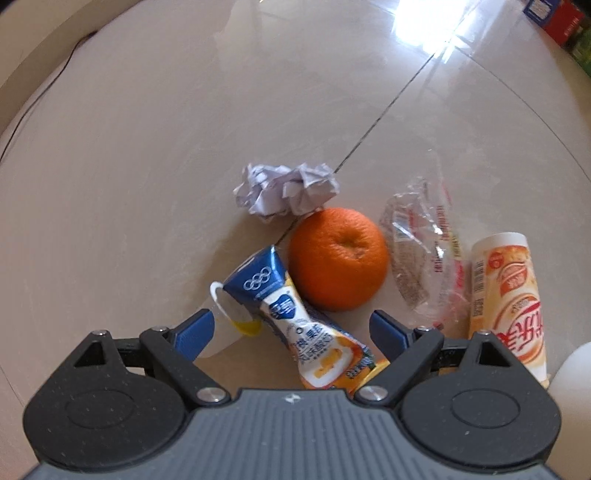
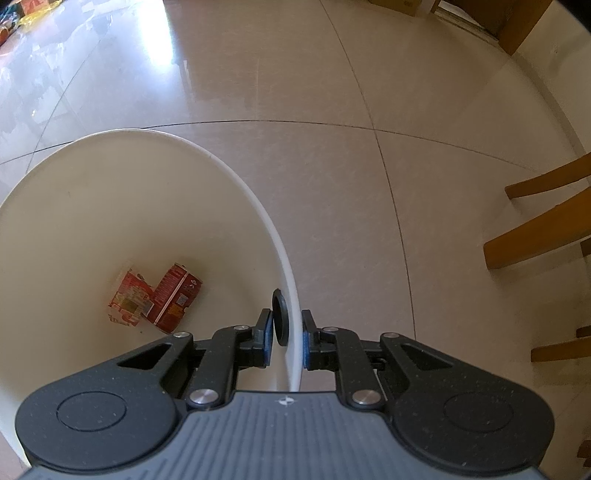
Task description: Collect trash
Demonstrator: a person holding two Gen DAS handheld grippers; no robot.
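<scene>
In the left wrist view my left gripper (image 1: 291,328) is open just above the floor, its blue fingers either side of a crushed blue-and-white yogurt carton (image 1: 295,321). Beyond the carton lie an orange (image 1: 338,258), a crumpled paper ball (image 1: 286,192), a clear plastic wrapper (image 1: 424,251) and a tall orange-and-white cup (image 1: 509,295) on its side. In the right wrist view my right gripper (image 2: 286,338) is shut on the rim of a white trash bin (image 2: 236,177). A crushed red carton (image 2: 155,297) lies at the bin's bottom.
Glossy beige floor tiles with dark grout lines fill both views. Wooden chair legs (image 2: 546,218) stand at the right of the bin. Coloured boxes (image 1: 557,18) sit at the far right in the left wrist view. A thin black cable (image 1: 62,70) runs along the left wall.
</scene>
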